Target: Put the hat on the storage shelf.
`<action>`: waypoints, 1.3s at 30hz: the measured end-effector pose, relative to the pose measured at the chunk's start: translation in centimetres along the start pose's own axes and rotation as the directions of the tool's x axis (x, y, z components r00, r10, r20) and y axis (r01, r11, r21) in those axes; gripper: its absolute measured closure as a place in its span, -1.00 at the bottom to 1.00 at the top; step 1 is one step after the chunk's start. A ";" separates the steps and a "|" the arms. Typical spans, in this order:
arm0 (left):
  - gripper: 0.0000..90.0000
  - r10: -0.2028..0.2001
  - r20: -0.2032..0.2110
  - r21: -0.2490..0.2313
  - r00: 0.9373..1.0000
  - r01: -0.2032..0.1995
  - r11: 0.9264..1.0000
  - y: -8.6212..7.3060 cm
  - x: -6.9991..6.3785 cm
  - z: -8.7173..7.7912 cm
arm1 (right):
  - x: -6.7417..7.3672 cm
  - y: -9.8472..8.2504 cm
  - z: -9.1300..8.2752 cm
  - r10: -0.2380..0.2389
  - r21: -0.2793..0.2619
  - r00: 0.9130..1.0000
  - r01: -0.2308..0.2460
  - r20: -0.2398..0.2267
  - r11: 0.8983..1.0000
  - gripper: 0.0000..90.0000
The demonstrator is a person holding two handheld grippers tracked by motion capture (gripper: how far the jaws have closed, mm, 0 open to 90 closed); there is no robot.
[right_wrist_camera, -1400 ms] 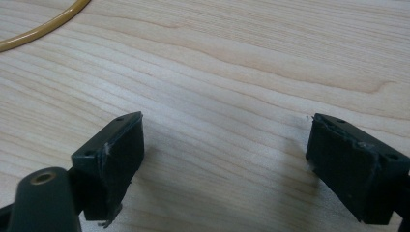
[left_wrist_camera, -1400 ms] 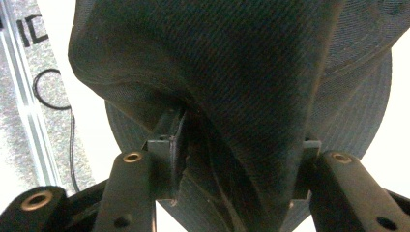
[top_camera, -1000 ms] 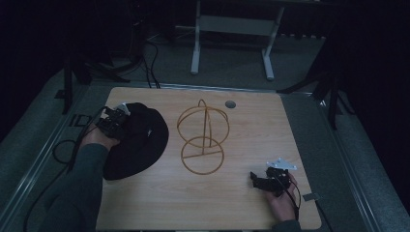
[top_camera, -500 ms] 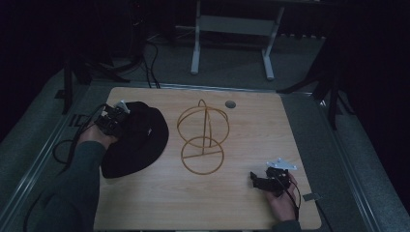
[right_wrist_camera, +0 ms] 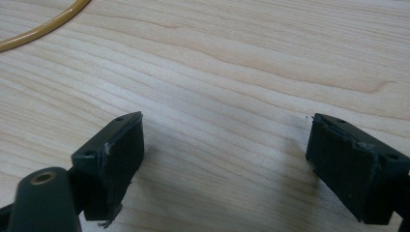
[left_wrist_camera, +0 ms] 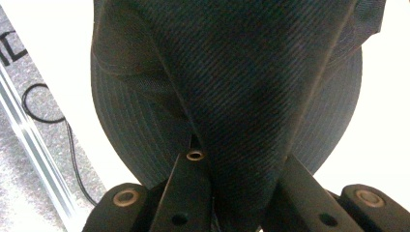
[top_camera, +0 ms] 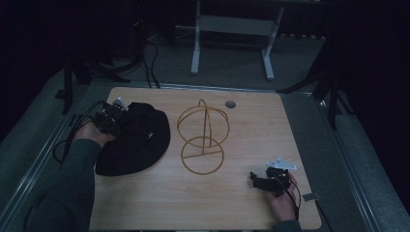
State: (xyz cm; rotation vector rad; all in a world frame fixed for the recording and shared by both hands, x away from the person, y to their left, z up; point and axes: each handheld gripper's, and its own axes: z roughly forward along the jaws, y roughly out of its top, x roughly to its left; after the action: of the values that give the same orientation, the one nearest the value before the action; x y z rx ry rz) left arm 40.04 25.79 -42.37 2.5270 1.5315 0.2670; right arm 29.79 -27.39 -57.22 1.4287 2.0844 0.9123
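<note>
Left gripper (top_camera: 112,120) has clamped down on a fold of the black hat (top_camera: 138,140) at the hat's far-left edge; its jaws have just been closing, and in the left gripper view you can see dark twill fabric (left_wrist_camera: 241,96) bunched up between them. So the grab looks done. Most of the hat is lying flat on the wooden table (top_camera: 251,125), left side, just beside the gold wire hat stand (top_camera: 202,137), which sits roughly mid-table.

My guess at the job: get the hat onto that stand. If so, only the first bit is finished. Lifting, carrying it over and dropping the crown over the wire dome is all left to do, and nothing is on the stand yet.

Right gripper (top_camera: 261,181) is parked low near the front right of the table, jaws wide apart with bare wood between them, holding nothing. From its own view a curve of the stand's base ring (right_wrist_camera: 43,26) peeks in at the top left corner.

Other stuff: a small round grey thing (top_camera: 230,104) set in the tabletop near the back edge, cables (top_camera: 145,63) on the floor behind, and a metal frame (top_camera: 232,38) further back. Path from hat to stand looks open to me. Main worry is the floppy brim snagging on the upright wire hoops.
</note>
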 end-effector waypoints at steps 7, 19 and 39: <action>0.95 0.005 0.011 -0.022 1.000 -0.005 1.000 0.0 0.1 -0.8 | 0.0 0.0 0.0 0.000 0.000 1.000 0.000 0.000 1.000 -0.70; 0.95 0.011 0.002 -0.053 1.000 -0.010 0.999 0.0 0.4 -2.4 | 0.0 0.0 0.0 0.000 0.000 1.000 0.000 0.000 1.000 -0.70; 0.95 0.018 0.015 -0.116 1.000 -0.016 0.993 0.5 0.8 -5.1 | 0.0 0.0 0.0 -0.001 0.000 1.000 0.001 0.000 1.000 -0.70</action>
State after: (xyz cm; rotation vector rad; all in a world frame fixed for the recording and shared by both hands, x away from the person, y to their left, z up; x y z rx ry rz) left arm 39.62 26.59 -37.21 2.4478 1.4452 0.3279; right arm 29.79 -27.40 -57.22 1.4281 2.0848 0.9120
